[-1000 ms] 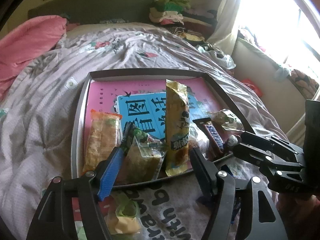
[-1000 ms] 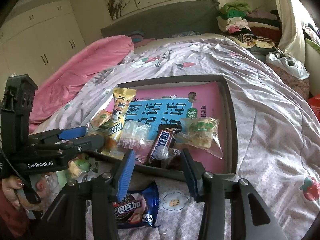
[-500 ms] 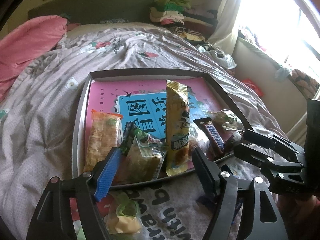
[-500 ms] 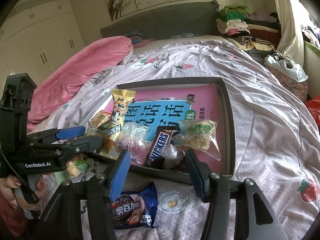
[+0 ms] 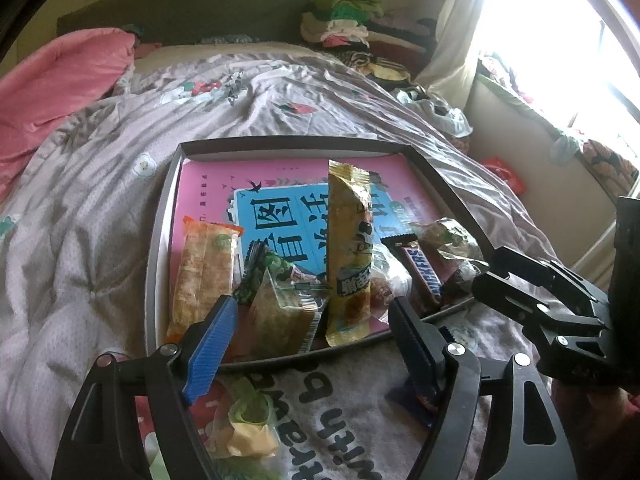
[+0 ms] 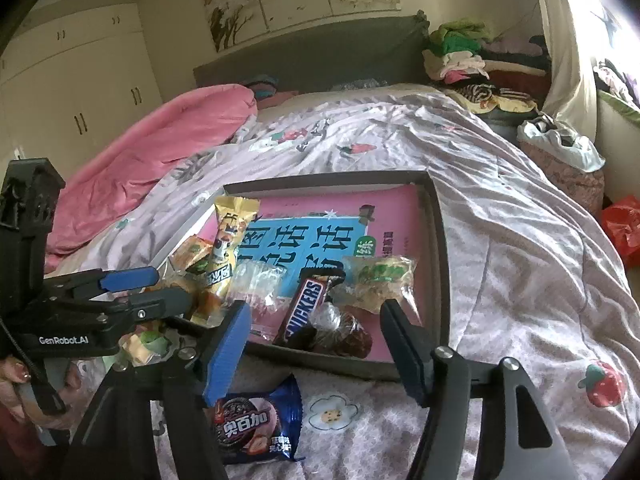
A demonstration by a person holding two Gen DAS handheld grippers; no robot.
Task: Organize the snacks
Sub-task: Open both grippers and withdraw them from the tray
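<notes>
A grey-rimmed tray with a pink book in it lies on the bed. It holds an orange cracker pack, a clear cake pack, a tall yellow packet and a Snickers bar. My left gripper hovers at the tray's near rim, its jaws opening, the pads touching nothing. My right gripper is also opening over the near rim. A dark wrapped cake and the Snickers bar lie just beyond its fingers, untouched. A blue packet lies on the bed below it.
A yellow-green candy wrapper lies on the bedspread in front of the tray. A pink duvet is bunched at the far left, piled clothes stand at the headboard, and a red bag is off the bed's right side.
The right gripper's fingers have spread well apart near the Snickers bar and the dark wrapped cake. The left gripper's fingers have widened a little. Neither hand has shifted.
</notes>
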